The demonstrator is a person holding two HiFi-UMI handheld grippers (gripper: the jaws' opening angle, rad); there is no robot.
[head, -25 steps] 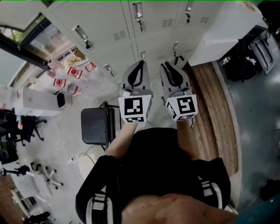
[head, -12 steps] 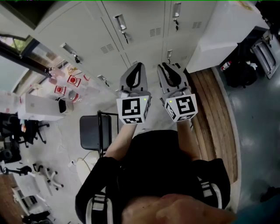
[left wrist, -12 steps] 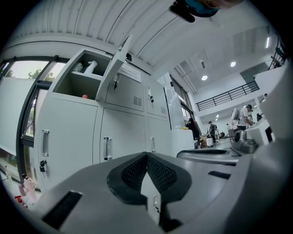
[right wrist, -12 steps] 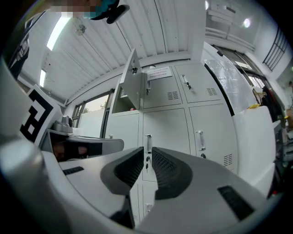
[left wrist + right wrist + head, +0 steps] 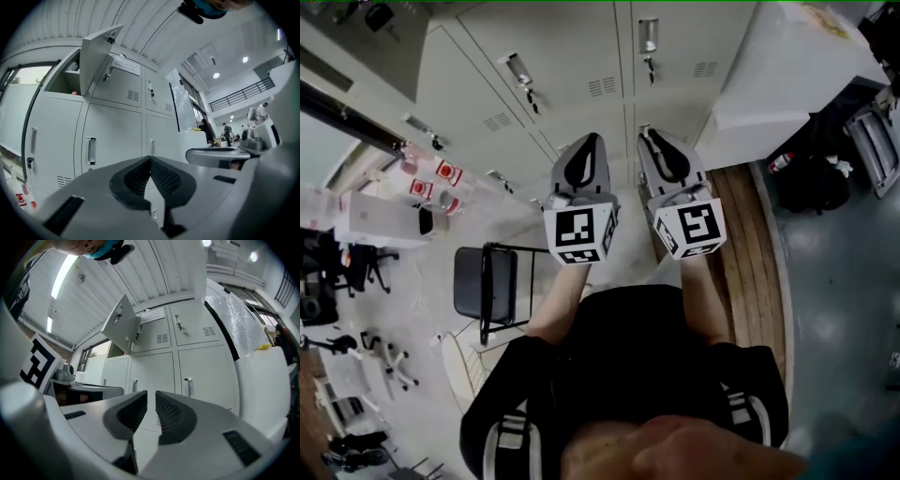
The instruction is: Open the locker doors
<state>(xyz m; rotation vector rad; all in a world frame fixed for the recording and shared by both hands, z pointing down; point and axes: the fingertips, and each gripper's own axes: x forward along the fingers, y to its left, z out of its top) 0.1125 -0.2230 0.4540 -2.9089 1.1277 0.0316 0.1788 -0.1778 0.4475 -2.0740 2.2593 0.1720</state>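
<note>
Locker doors (image 5: pixel 572 56) fill the top of the head view, facing both my grippers. In the left gripper view, one upper door (image 5: pixel 96 56) stands open at upper left. My left gripper (image 5: pixel 584 142) has its jaws pressed together, empty. My right gripper (image 5: pixel 661 141) shows a narrow gap with nothing in it.

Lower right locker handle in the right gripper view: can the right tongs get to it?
Probably yes: nothing stands between the right tongs and the handle, though it is some way off.
</note>
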